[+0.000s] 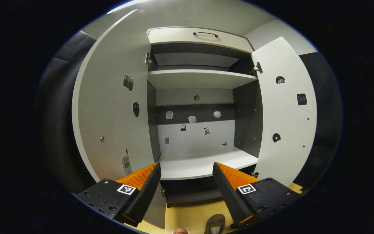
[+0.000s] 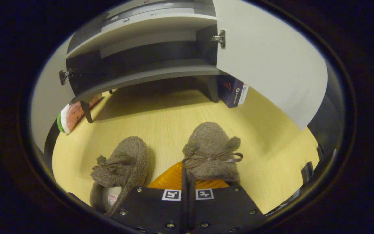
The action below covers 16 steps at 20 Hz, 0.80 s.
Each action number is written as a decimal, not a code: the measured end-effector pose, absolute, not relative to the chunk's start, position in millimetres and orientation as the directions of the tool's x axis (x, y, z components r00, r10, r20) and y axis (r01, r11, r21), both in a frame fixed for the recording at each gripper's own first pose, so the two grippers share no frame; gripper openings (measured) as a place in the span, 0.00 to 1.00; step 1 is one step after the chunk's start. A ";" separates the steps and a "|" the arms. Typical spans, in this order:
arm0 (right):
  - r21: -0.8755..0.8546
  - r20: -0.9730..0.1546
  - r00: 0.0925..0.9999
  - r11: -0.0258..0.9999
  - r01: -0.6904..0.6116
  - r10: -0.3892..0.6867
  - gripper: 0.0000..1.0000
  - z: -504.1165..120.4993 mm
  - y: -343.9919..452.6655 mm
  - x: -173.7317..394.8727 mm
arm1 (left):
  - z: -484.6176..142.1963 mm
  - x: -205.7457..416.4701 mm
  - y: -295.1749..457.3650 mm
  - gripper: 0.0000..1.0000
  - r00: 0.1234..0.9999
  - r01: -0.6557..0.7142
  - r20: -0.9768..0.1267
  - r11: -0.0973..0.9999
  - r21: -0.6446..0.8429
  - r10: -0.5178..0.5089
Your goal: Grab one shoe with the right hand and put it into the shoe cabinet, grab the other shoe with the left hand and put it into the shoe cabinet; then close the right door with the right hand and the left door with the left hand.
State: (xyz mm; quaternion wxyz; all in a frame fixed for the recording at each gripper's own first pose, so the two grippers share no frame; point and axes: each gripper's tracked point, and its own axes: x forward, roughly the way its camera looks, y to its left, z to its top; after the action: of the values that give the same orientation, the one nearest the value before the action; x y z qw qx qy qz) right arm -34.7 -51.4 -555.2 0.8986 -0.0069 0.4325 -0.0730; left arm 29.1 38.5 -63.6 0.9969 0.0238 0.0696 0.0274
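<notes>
In the left gripper view, our left gripper (image 1: pixel 185 169) is held up facing the shoe cabinet (image 1: pixel 200 78), its two fingers spread wide apart with nothing between them. Both cabinet doors stand open: the left door (image 1: pixel 112 107) swings out toward nine o'clock and the right door (image 1: pixel 284 110) toward three o'clock, each with small stickers on its inner face. Between them we see a bare lower shelf (image 1: pixel 203 165), an upper shelf (image 1: pixel 200 78) at twelve o'clock, and a drawer front with a dark handle (image 1: pixel 205 33) above that. At six o'clock, on the pale wooden floor (image 1: pixel 187 216), part of one slipper (image 1: pixel 215 223) peeks in at the edge.

In the right gripper view, our right gripper (image 2: pixel 187 177) is low over the floor (image 2: pixel 161 113), its fingers drawn close together with only a narrow slit between them. Their tips reach the heel end of the right-hand fuzzy brown slipper (image 2: pixel 211 151), which has a bow and pompoms; we cannot tell whether they pinch its rim. The second slipper (image 2: pixel 122 165) lies just beside it at eight o'clock. Both sit on the floor in front of the cabinet (image 2: pixel 141 76), which stands at twelve o'clock. A watermelon-slice cushion (image 2: pixel 71 117) leans by the cabinet leg at ten o'clock, and a dark box (image 2: pixel 232 91) stands at one o'clock beneath the open door (image 2: pixel 265 61).
</notes>
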 end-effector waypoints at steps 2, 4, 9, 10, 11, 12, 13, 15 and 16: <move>-0.065 -0.755 0.643 0.990 0.124 -0.130 0.02 -533.2 -51.8 -26.9 | -65.8 31.1 37.5 0.98 0.989 -0.046 -0.142 0.998 0.044 0.052; -0.044 -0.723 0.683 0.993 0.112 -0.109 0.02 -502.8 -47.7 -14.6 | -66.7 32.0 38.9 0.97 0.989 -0.048 -0.141 0.998 0.041 0.054; -0.017 -0.588 0.807 0.999 0.049 -0.050 0.02 -393.4 -29.8 34.9 | -70.0 35.0 41.7 0.97 0.988 -0.054 -0.145 0.998 0.017 0.056; -0.017 -0.557 0.829 0.999 0.031 -0.036 0.02 -372.2 -24.9 47.5 | -69.9 35.7 42.8 0.98 0.988 -0.056 -0.143 0.998 0.012 0.058; -0.017 -0.526 0.850 1.000 0.011 -0.019 0.02 -349.9 -18.3 61.1 | -70.7 36.2 43.6 0.98 0.988 -0.060 -0.143 0.998 0.008 0.061; -0.020 -0.495 0.869 1.000 -0.009 -0.002 0.02 -325.5 -12.1 74.4 | -70.8 37.0 44.6 0.98 0.988 -0.064 -0.143 0.998 0.003 0.063; -0.026 -0.465 0.885 0.999 -0.029 0.014 0.02 -305.4 -4.7 91.5 | -72.3 37.2 45.8 0.98 0.987 -0.067 -0.145 0.998 -0.004 0.065; -0.033 -0.404 0.914 0.998 -0.061 0.042 0.02 -268.6 7.4 129.3 | -73.9 38.8 46.2 0.98 0.987 -0.071 -0.148 0.997 -0.019 0.067; -0.038 -0.374 0.926 0.996 -0.076 0.056 0.02 -251.6 12.6 148.1 | -74.6 39.7 46.3 0.97 0.986 -0.073 -0.149 0.997 -0.024 0.068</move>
State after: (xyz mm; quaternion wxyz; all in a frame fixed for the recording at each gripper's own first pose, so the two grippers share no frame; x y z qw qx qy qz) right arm 148.1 12.6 -251.6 0.9809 -0.0260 0.1899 0.0335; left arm 39.7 46.3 -74.6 0.9965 -0.0144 0.0742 0.0354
